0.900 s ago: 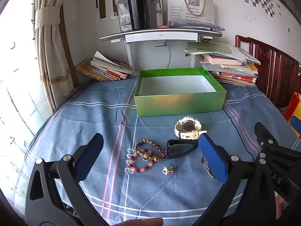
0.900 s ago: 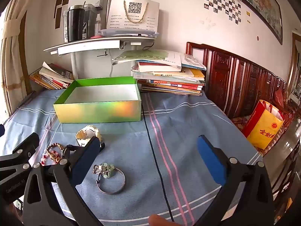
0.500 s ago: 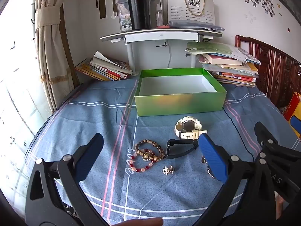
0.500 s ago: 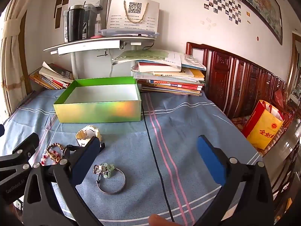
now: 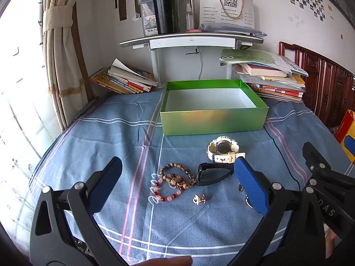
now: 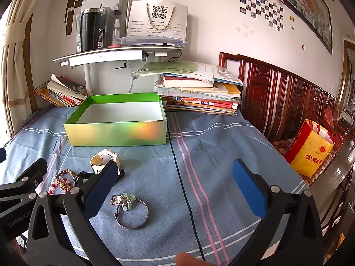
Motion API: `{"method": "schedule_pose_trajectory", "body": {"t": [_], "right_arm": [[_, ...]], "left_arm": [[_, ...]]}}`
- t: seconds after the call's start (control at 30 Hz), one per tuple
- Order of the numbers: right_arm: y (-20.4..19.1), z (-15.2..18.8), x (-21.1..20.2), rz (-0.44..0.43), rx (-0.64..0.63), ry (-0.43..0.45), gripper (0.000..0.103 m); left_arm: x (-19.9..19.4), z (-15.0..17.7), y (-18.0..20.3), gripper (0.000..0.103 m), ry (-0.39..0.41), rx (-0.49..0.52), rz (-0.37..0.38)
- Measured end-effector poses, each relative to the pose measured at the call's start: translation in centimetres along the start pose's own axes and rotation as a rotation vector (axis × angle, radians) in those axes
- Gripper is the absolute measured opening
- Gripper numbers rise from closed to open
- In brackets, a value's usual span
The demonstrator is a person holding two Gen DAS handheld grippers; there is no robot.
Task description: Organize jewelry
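On the blue cloth (image 5: pixel 88 133) an empty green box (image 5: pixel 213 122) stands behind the jewelry: white watch (image 5: pixel 223 149), bead bracelets (image 5: pixel 175 181), silver bangle (image 6: pixel 132 212). The left gripper (image 5: pixel 177 184) and right gripper (image 6: pixel 175 188) are wide apart, grasping nothing

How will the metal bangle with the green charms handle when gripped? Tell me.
The metal bangle is a thin hoop lying flat, so it is probably stiff yet hard to pinch. Its smooth wire looks slippery. The green charms would likely dangle and swing.
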State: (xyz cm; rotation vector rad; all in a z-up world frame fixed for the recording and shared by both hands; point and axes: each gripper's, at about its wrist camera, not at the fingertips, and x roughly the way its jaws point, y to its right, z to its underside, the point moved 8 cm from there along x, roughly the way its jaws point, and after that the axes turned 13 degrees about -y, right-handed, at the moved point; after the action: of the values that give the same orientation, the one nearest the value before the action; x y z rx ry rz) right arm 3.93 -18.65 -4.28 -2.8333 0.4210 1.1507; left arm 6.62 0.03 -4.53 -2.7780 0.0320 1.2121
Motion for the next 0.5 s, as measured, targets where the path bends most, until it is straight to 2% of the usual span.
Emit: {"method": "schedule_pose_trajectory", "body": {"t": [0.5], "right_arm": [[-0.14,0.08,0.09,0.001,-0.002,-0.004,0.101]], "left_arm": [[0.42,0.42,-0.67,0.1,-0.009,-0.006,-0.002]]}}
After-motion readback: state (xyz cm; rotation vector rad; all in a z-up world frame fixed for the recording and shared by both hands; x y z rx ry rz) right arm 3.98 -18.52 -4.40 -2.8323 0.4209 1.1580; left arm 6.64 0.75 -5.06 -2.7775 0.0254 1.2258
